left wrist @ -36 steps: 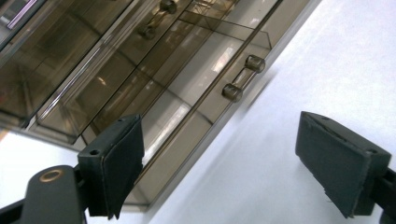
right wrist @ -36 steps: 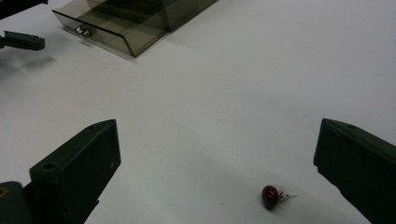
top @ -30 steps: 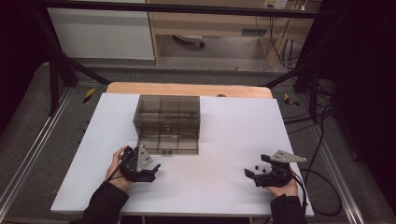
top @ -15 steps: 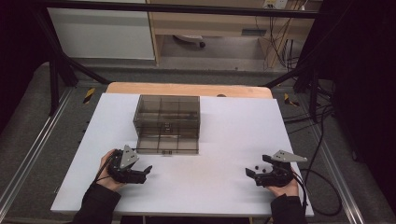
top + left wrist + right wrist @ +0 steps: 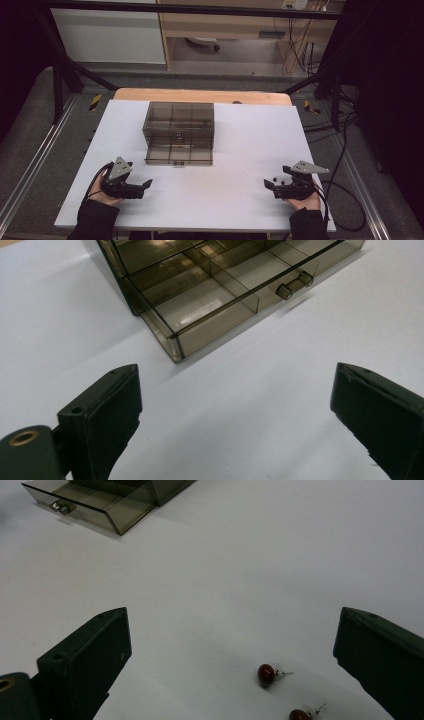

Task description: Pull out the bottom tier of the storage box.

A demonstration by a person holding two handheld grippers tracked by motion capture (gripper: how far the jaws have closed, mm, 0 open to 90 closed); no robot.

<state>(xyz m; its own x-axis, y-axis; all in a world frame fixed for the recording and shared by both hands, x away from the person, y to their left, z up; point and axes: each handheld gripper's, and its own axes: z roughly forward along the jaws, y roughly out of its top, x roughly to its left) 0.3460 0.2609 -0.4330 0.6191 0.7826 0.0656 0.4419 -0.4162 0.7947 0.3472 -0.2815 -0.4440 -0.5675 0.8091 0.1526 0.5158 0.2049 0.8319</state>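
Since earlier frame my left gripper (image 5: 148, 184) has drawn back from the drawer box (image 5: 179, 131) toward table's near-left corner; jaws just been opening, now wide apart w/ nothing between. Box sits mid-table toward far edge, bottom drawer (image 5: 235, 295) pulled out, handle (image 5: 295, 284) facing me, compartments look bare. Right gripper (image 5: 267, 184) rests near the near-right corner, jaws apart, nothing gripped. Two red stud earrings (image 5: 267, 673) lie on white table (image 5: 240, 150) between them, just beside each other.
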